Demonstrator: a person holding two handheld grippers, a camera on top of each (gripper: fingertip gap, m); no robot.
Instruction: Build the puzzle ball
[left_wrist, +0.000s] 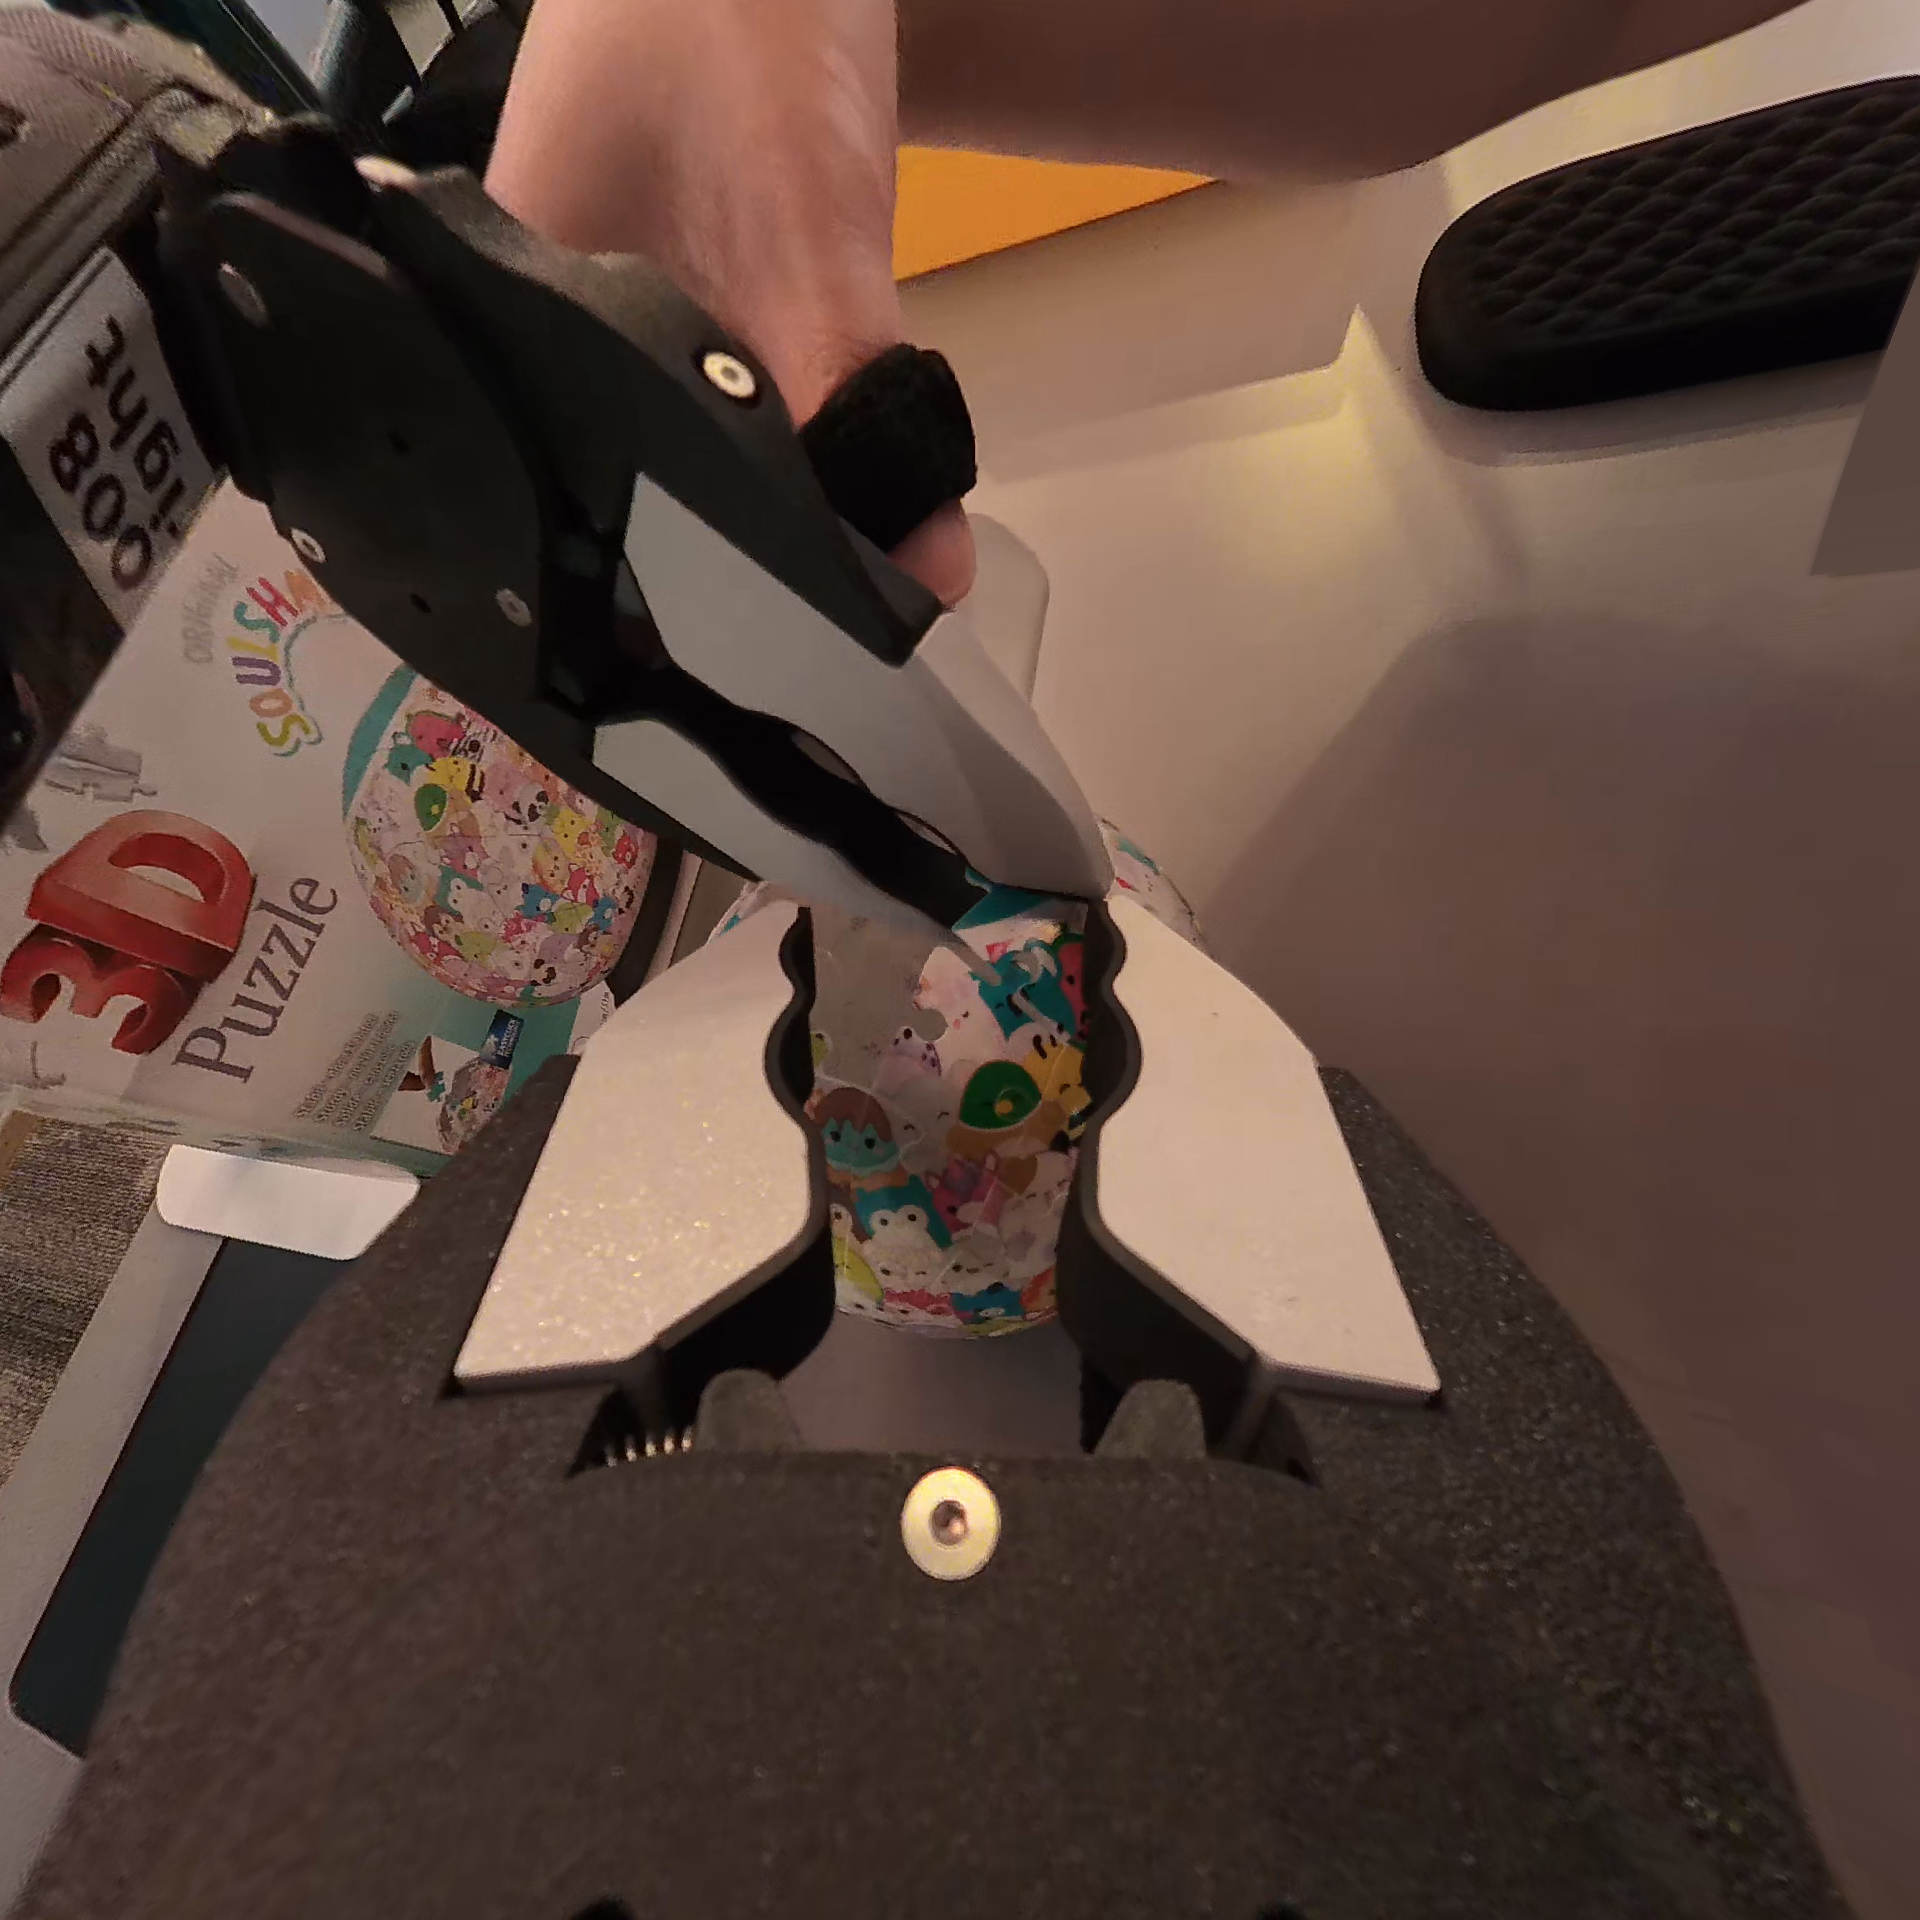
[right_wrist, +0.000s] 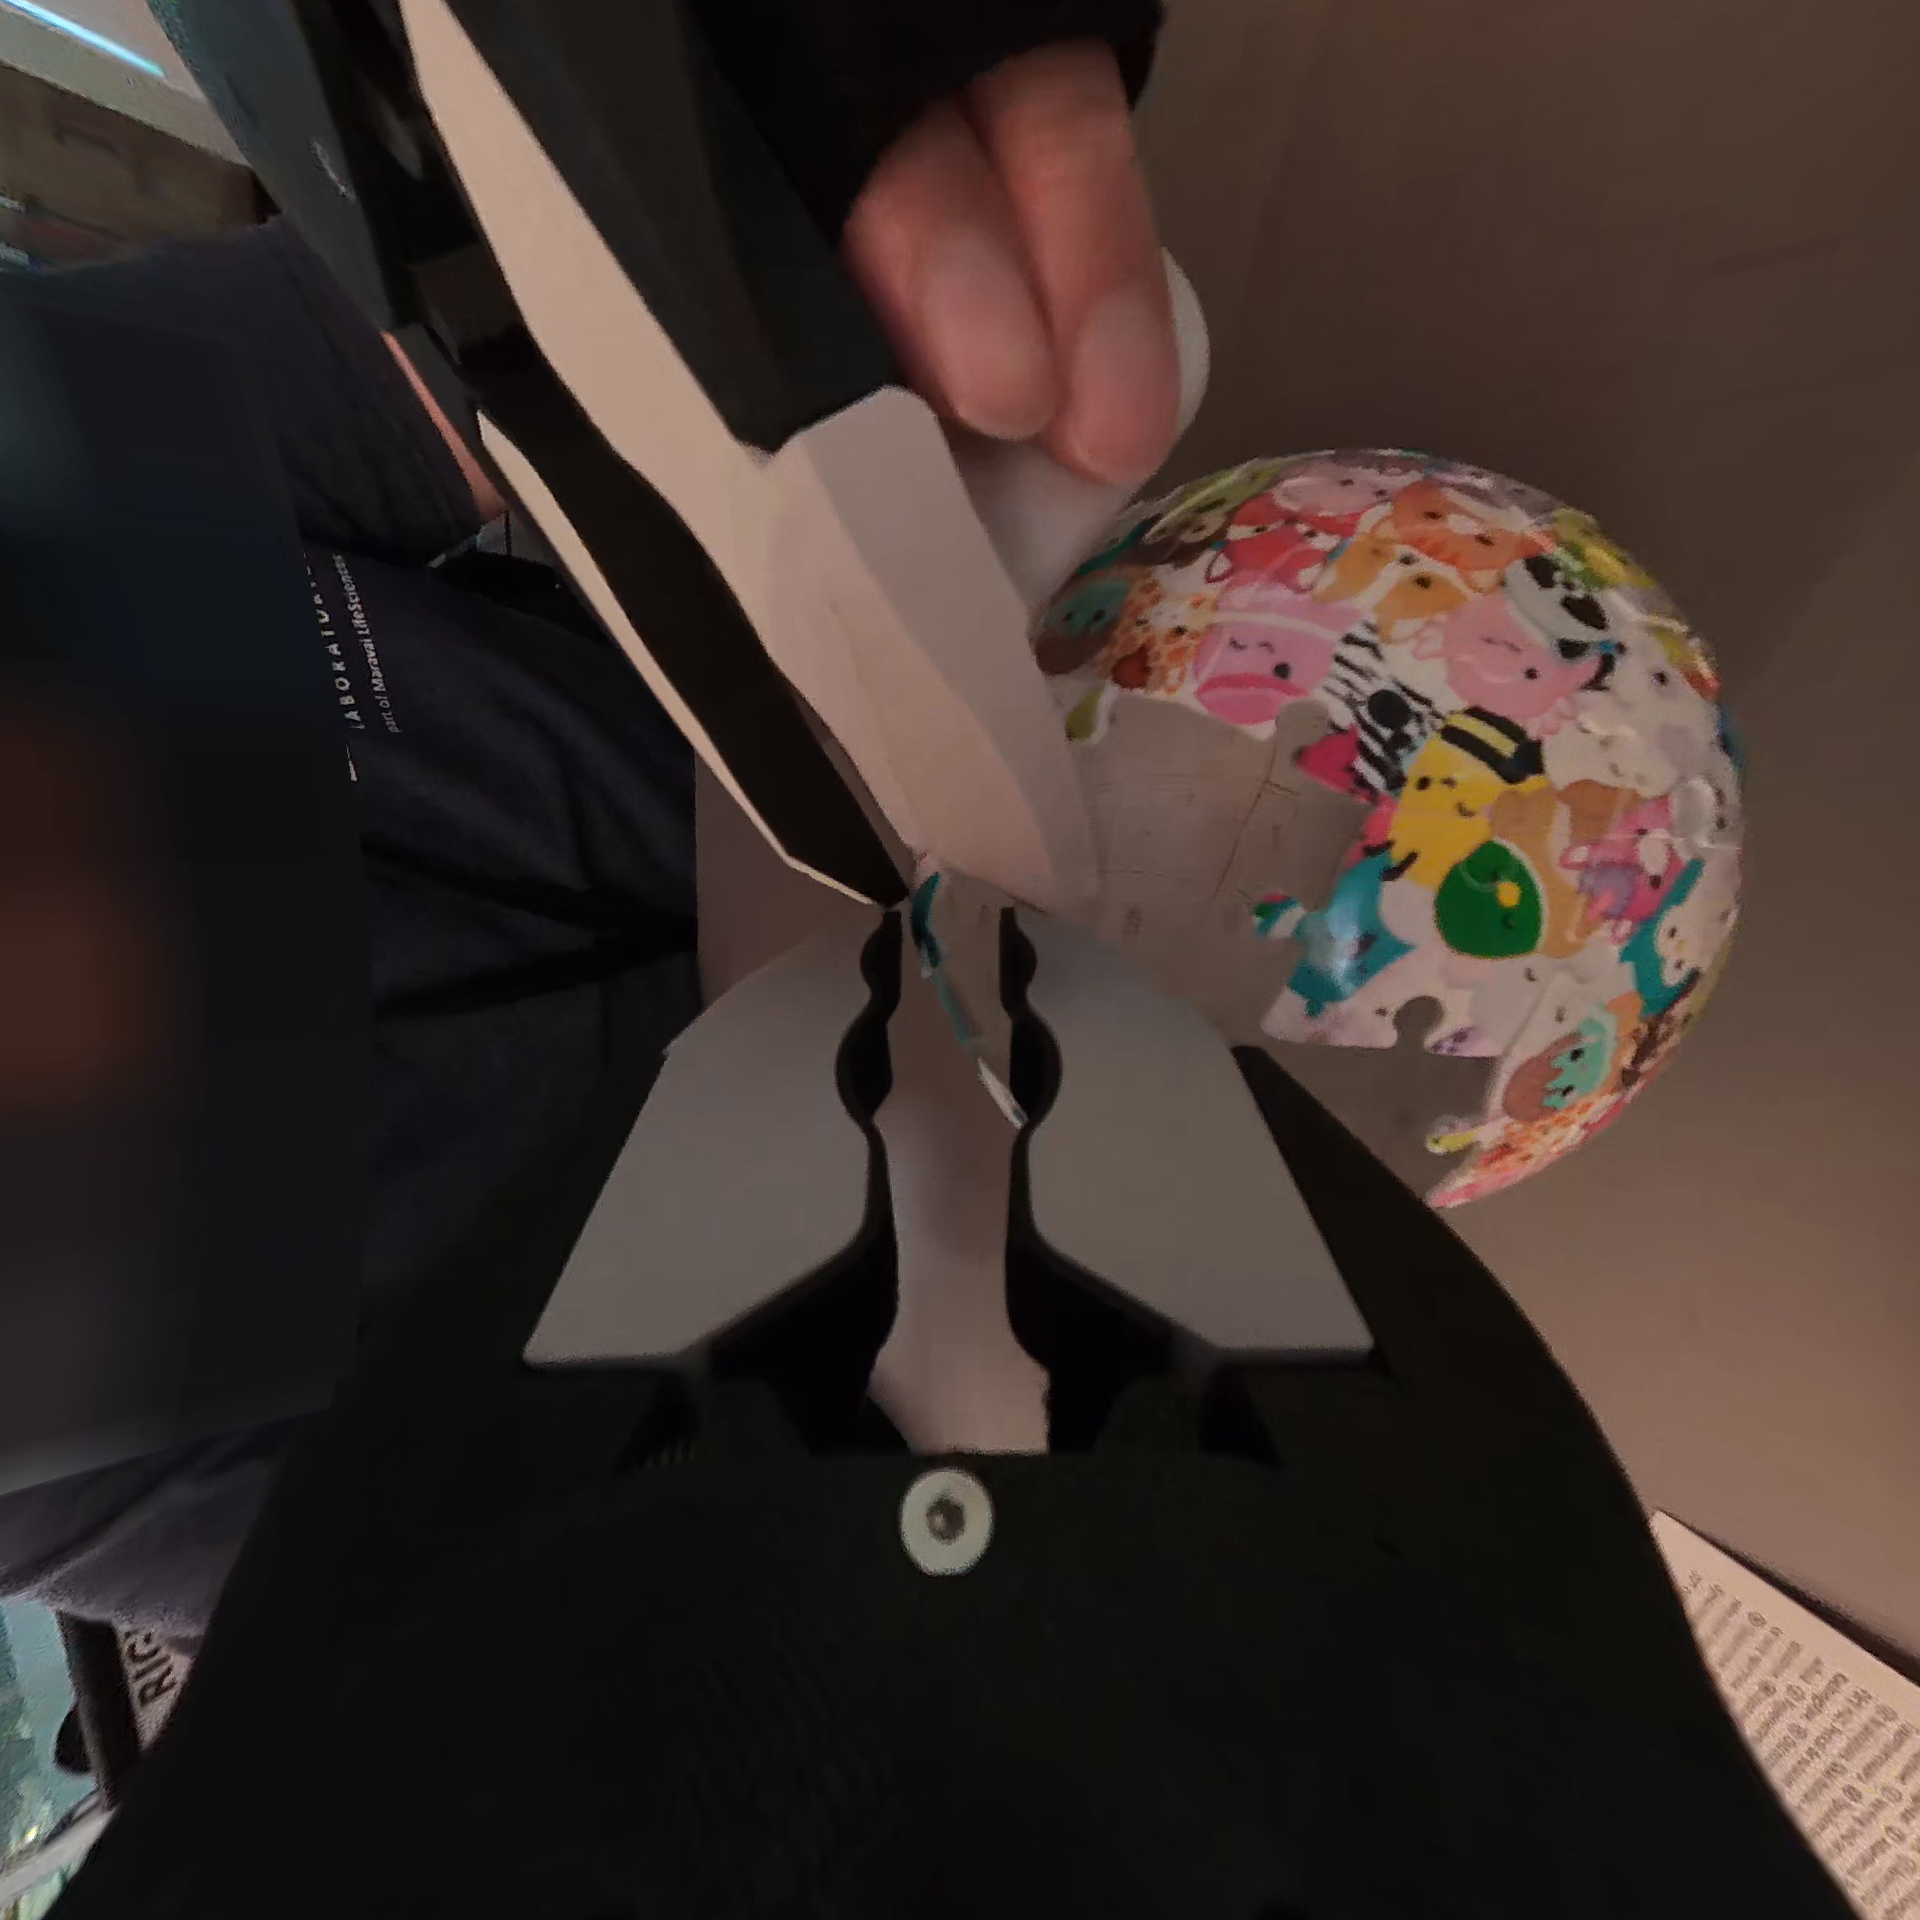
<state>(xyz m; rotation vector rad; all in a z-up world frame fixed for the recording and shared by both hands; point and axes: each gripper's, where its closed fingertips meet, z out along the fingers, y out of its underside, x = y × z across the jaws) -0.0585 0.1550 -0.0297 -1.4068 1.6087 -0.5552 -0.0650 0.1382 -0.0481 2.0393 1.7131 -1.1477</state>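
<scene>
Gripping puzzle ball (left_wrist: 940, 1132), right gripper (right_wrist: 948, 940) pinching piece (right_wrist: 961, 997)

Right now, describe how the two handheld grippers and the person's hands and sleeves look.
Both grippers, left gripper and right gripper, have textured black bodies, a silver centre screw, and flat pale grey fingers with wavy black inner edges. A black strap wraps one finger of the right hand. The sleeve is dark.

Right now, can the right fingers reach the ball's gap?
Probably yes: the right fingers, holding a puzzle piece, sit beside the gap in the puzzle ball, though the left fingers crowd its edge.
</scene>
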